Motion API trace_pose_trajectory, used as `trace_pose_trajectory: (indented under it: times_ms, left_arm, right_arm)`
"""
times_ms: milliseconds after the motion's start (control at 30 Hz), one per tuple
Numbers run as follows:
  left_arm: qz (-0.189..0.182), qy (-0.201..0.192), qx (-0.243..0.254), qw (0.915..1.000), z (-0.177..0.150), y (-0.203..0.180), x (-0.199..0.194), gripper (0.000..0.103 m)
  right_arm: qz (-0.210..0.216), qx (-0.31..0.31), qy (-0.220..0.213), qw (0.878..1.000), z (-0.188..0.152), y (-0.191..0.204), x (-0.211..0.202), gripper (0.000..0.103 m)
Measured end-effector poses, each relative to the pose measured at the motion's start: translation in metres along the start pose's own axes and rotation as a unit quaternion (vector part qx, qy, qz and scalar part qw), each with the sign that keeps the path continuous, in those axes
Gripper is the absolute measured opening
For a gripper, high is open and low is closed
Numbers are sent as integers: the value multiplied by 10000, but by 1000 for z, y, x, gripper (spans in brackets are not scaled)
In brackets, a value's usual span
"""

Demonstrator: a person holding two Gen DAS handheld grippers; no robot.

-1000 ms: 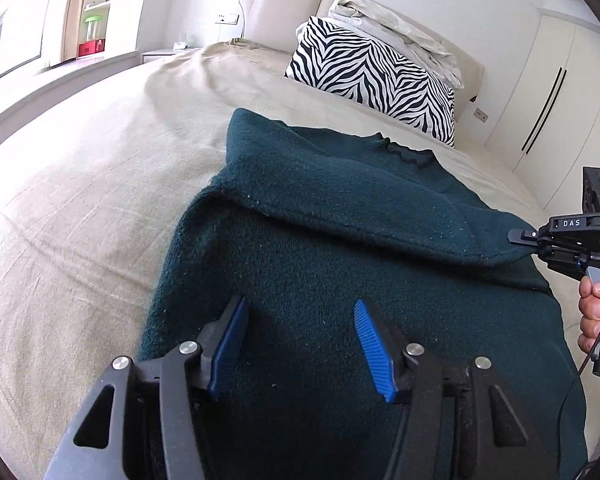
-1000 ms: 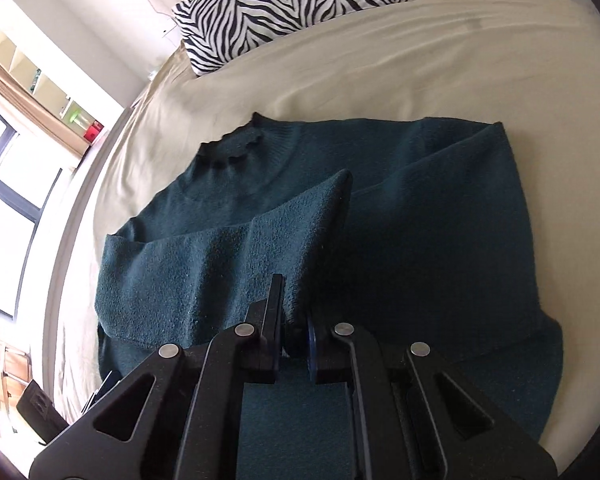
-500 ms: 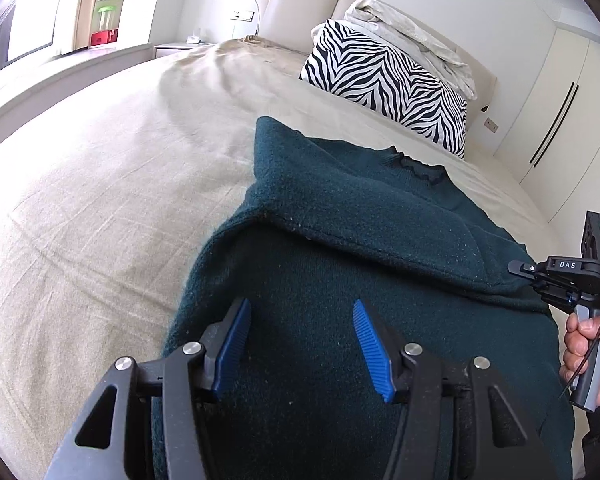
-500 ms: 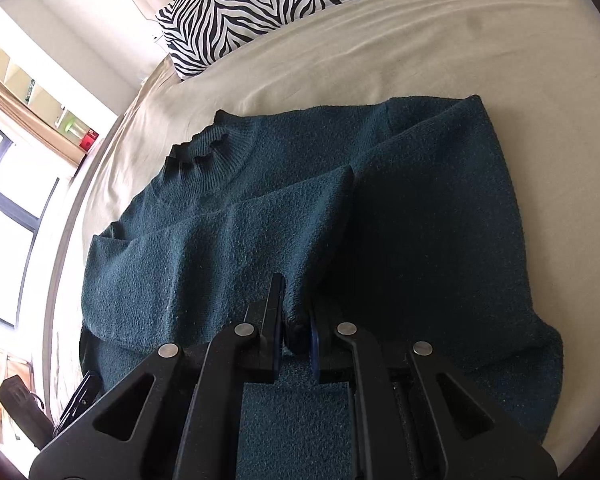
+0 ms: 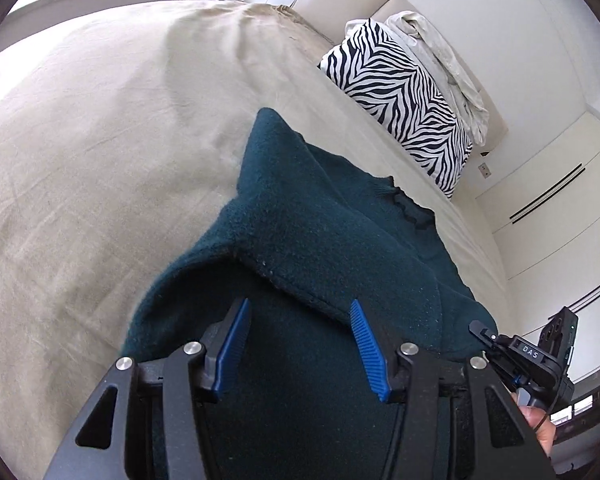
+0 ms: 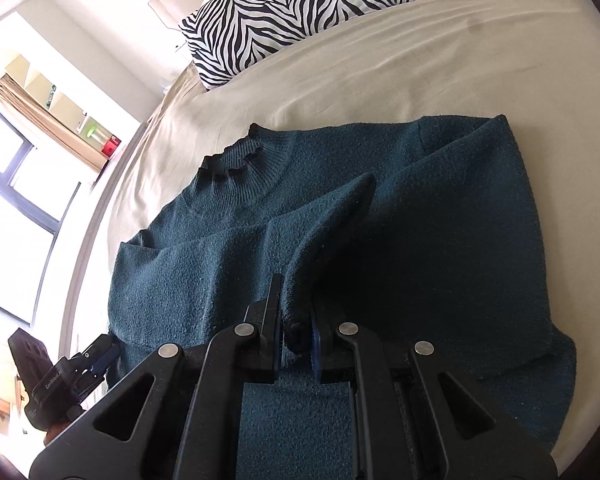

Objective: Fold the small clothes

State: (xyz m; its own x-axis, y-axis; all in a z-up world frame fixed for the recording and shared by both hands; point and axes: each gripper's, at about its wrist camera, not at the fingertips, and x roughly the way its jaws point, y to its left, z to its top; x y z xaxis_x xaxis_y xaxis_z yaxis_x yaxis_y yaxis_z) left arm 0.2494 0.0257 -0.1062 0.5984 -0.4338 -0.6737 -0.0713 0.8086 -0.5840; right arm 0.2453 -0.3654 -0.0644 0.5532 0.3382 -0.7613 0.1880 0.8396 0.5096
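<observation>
A dark teal knit sweater lies flat on the bed, its ruffled collar toward the pillows. One sleeve is folded across the chest. My right gripper is shut on that sleeve's end and holds it slightly raised over the body. The left wrist view shows the same sweater, with my left gripper open just above its lower part and nothing between the blue pads. There the right gripper is at the right edge, pinching the sleeve's tip. The left gripper appears at the lower left of the right wrist view.
A zebra-print pillow leans on the padded headboard with crumpled pale bedding on top. The beige sheet spreads wide to the left of the sweater. White wardrobe doors stand at the right, a window beyond the bed's far side.
My left gripper has rolled and shifted across the sweater's lower part toward the right gripper, still open. The right gripper has kept its hold on the sleeve end almost in place.
</observation>
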Motion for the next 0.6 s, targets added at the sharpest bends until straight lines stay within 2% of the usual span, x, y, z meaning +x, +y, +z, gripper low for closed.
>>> trace_pose_trajectory:
  times_ms: [100,267,300,333,433,500,600]
  left_arm:
    - [70,-77,-9,9999,4,1,10,54]
    - [-115,-227,-507,9984,27,19,18,45]
    - [-112,-313,-598,9977,29,23,17,41]
    - [-48,-414,-650,9970,30,28,15,30]
    - [168,-702,-756,9945,26,46,11,13]
    - [222,-802,-727,9939,23,51,9,12]
    - [485,-807,-346,9950,22,39,12,12]
  right_arm:
    - [68,112,-10,9999,-1,-4,1,11]
    - [151,162,-39,9997,-4,-8,0,11]
    - [152,173,-55,9997,-4,-8,-1,11]
    - [158,197,-65,9997,-3,-8,0,11]
    - [204,254,-26,9995,-3,-8,2,11]
    - [243,177,35,9995,-3,-2,6,11]
    - [58,-117,67,9999,-4,12,11,11]
